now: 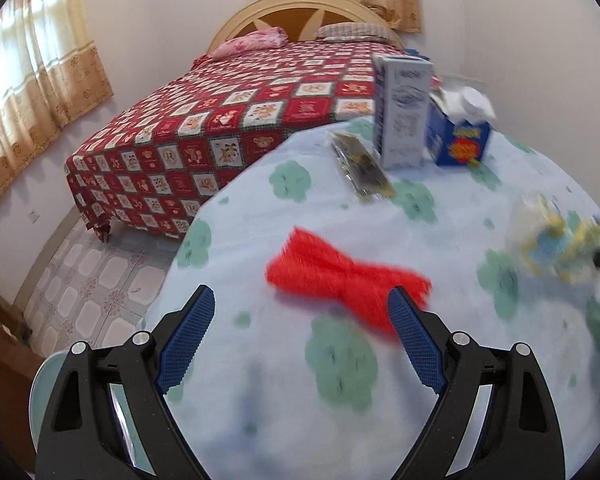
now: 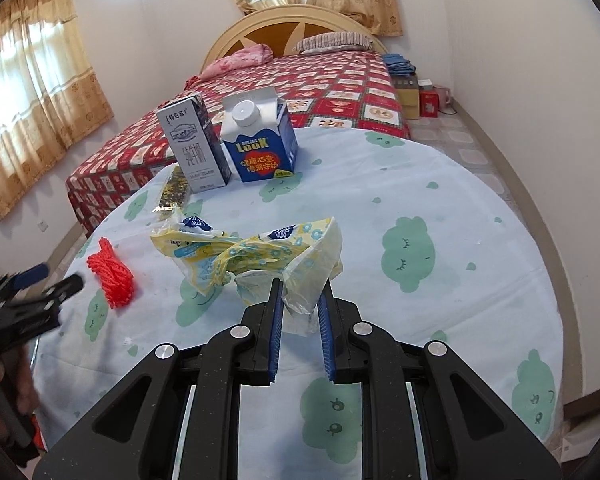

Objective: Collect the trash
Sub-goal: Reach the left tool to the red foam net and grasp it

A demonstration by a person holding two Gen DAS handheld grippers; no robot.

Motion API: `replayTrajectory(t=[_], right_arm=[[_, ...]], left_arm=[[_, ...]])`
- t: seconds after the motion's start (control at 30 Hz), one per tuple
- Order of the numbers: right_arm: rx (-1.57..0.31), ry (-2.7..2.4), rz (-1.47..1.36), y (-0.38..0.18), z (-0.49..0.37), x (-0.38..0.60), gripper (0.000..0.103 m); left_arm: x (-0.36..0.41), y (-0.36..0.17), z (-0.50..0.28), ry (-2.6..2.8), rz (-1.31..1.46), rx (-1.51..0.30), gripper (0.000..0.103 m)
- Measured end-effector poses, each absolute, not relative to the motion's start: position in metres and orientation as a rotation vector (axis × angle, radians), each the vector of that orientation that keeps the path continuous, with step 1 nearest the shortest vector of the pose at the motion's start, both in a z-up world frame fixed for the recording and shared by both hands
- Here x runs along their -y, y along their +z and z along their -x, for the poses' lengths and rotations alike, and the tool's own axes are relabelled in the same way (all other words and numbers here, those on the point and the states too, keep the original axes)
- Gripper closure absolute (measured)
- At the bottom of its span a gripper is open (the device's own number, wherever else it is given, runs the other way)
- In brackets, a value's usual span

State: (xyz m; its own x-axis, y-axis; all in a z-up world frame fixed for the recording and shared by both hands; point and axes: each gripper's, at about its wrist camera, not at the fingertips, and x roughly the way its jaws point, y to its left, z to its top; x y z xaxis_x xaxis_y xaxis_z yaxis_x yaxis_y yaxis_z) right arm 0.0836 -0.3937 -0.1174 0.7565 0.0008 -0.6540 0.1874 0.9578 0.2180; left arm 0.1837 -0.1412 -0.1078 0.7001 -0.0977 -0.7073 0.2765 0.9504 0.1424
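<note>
Two grippers: the right gripper (image 2: 300, 300) pinches one crumpled yellow wrapper (image 2: 252, 256) over the table (image 2: 440, 184), the left gripper (image 1: 304, 300) spread wide above one red net (image 1: 340, 280). Beyond, one dark sachet (image 2: 172, 192) (unreadable), two cartons (image 2: 196, 144), the blue one (image 2: 260, 144) reading "LOOK".

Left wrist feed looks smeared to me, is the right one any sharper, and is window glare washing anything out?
Left wrist view: motion blur smears the red net, the yellow wrapper and the cartons; its own fingers stay crisp. Right wrist view: sharp, print on the blue carton readable. Both: curtained windows bright but not washing out the table; fisheye bends its edge.
</note>
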Motion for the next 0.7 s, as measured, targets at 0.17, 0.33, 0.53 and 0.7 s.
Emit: replayTrajectory(t=[0.17,0.33,0.53,0.7], right_arm=[[-0.702,-0.087,-0.284,-0.118,-0.087,0.395,0.085],[-0.713,-0.07,-0.292,-0.123,-0.092,0.392,0.085],[-0.706,-0.055,-0.292,-0.123,-0.09,0.389,0.084],[-0.699,-0.051,-0.287,-0.125,-0.087,0.385,0.084]], left_arm=[[0.143,-0.099,-0.24,-0.109,-0.309,-0.738,0.008],[0.142,-0.115,-0.287,-0.024,-0.406,-0.763,0.008],[0.107,-0.133,-0.265,-0.026,-0.447,-0.829,0.008],[0.078,-0.134,-0.211,-0.08,-0.438,-0.864,0.007]])
